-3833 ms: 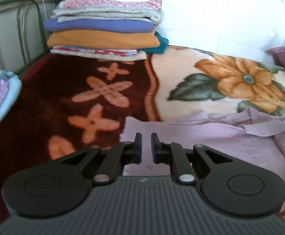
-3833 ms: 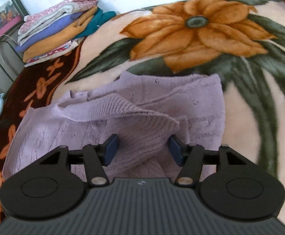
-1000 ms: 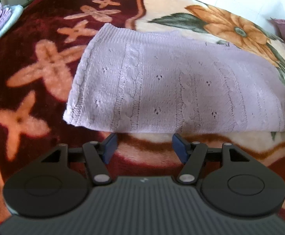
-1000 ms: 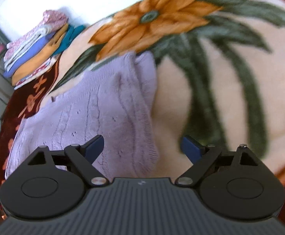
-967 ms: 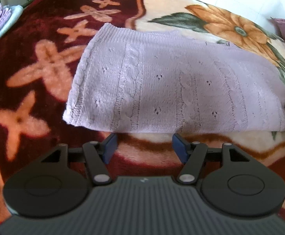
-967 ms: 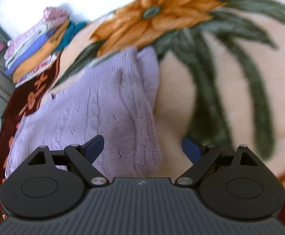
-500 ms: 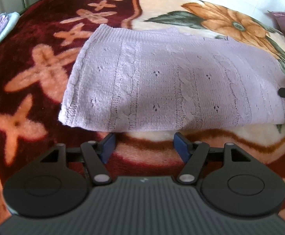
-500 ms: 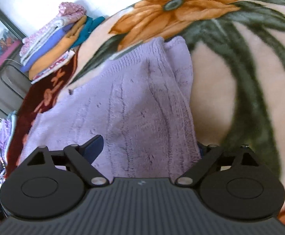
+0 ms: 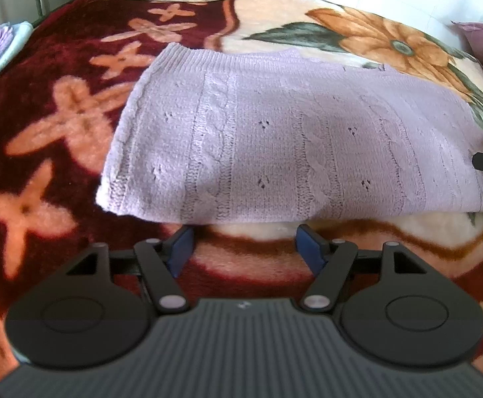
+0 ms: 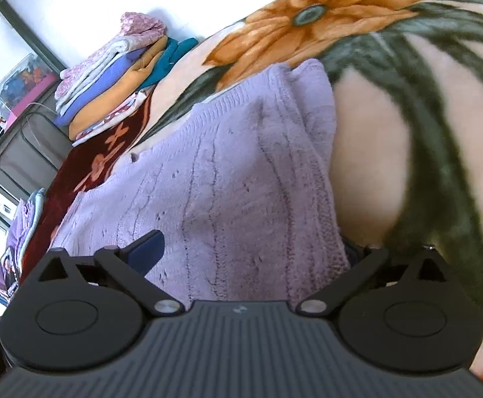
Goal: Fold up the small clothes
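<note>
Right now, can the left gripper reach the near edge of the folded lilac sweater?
Probably yes. The left gripper is open, with nothing between its jaws, and the lilac sweater lies just ahead on the blanket, with only bare blanket between.

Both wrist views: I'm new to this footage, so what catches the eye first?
A lilac knitted sweater, folded into a flat rectangle, lies mid-blanket. The blanket itself is loud: a big orange flower beyond the sweater, maroon with orange crosses beside it. A stack of folded clothes sits at the far edge.

sweater (image 9: 291,146) on blanket (image 9: 59,126), clothes stack (image 10: 122,79) behind
</note>
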